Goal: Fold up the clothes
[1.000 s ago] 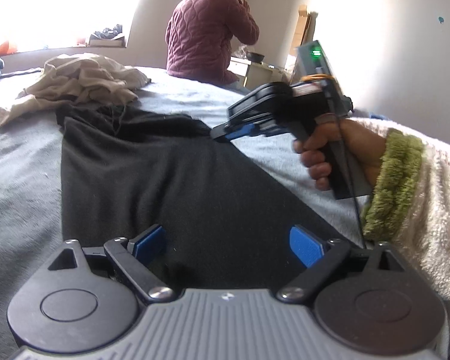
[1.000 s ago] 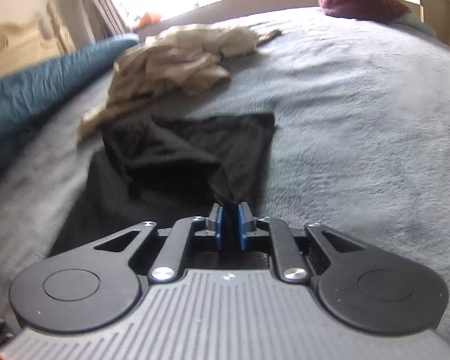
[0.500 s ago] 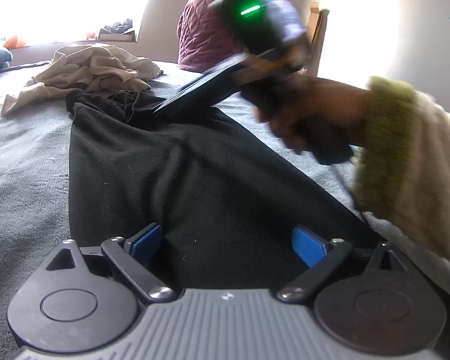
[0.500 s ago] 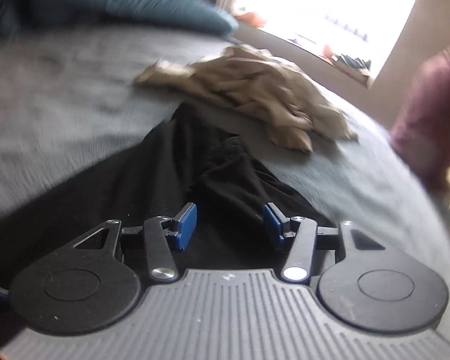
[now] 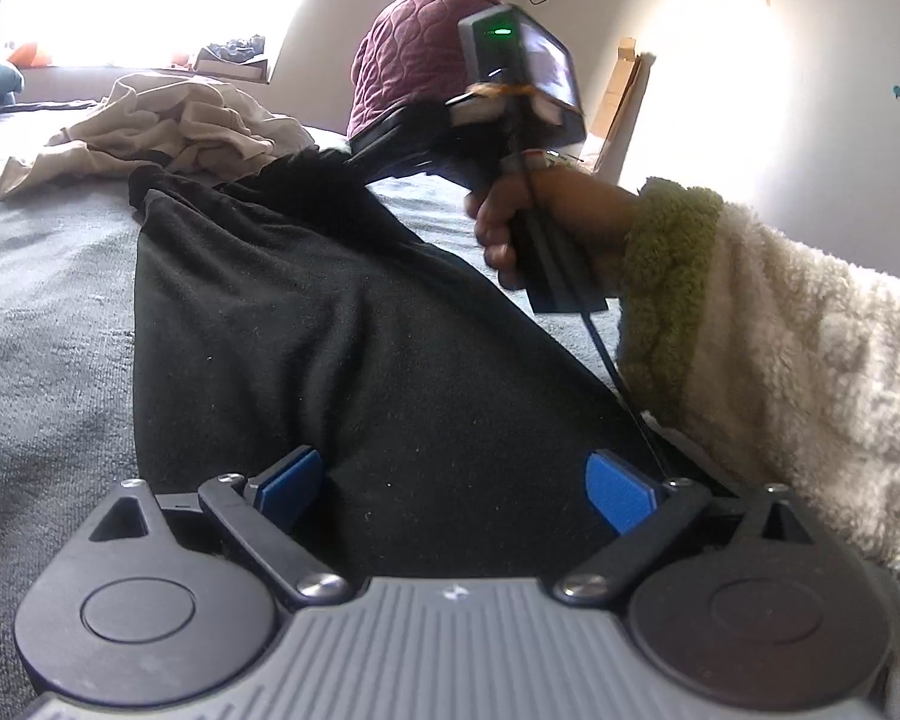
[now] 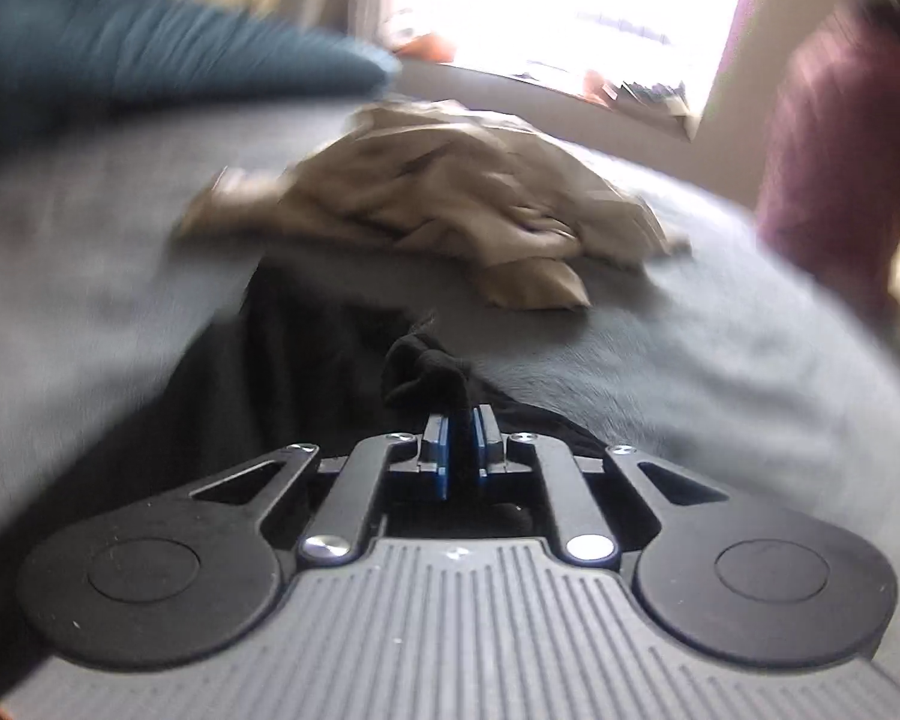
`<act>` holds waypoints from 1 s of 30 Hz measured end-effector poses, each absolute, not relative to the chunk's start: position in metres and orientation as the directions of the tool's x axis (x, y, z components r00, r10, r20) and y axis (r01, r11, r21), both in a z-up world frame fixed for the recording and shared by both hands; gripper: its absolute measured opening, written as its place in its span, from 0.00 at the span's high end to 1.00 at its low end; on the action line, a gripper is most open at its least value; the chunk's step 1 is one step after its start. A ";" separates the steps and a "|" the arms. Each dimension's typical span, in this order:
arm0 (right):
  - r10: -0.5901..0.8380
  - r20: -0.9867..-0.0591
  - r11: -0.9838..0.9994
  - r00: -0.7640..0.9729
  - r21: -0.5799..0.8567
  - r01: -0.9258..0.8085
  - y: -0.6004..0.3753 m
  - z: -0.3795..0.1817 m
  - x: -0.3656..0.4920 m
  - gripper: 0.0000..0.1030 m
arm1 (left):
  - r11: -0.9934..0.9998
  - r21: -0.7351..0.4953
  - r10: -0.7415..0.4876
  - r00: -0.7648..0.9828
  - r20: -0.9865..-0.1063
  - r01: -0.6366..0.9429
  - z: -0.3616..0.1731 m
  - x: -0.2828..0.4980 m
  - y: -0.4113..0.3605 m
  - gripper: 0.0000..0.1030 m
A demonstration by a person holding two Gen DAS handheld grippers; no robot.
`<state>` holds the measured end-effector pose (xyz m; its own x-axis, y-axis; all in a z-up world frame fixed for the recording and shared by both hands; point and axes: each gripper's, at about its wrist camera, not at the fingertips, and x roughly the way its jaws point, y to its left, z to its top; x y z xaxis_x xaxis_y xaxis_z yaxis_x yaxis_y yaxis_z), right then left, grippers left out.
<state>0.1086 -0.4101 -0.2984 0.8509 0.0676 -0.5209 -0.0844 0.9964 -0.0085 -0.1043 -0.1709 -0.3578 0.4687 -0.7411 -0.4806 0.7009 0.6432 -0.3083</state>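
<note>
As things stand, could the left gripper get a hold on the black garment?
Probably yes. The left gripper is open right over the black garment, with nothing between them; the right gripper already pinches its far end.

The left gripper pointed slightly downward, its blue pads spread wide apart with nothing pressed between them. The right gripper had its pads drawn almost together, pinching a bunch of black cloth. The right hand was wrapped around that gripper's handle, a fleecy sleeve with a green cuff covering the forearm.
</note>
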 end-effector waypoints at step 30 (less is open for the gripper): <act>0.246 -0.543 0.863 0.803 0.499 0.073 -0.485 -0.322 0.138 0.95 | 0.602 -0.414 -0.794 0.452 -0.407 0.683 -0.358 -0.097 -0.153 0.07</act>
<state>0.1383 -0.4852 -0.3223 0.8031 0.2455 -0.5429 0.0734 0.8634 0.4991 -0.0969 -0.1533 -0.3576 0.4522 -0.7937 -0.4070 0.6831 0.6016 -0.4142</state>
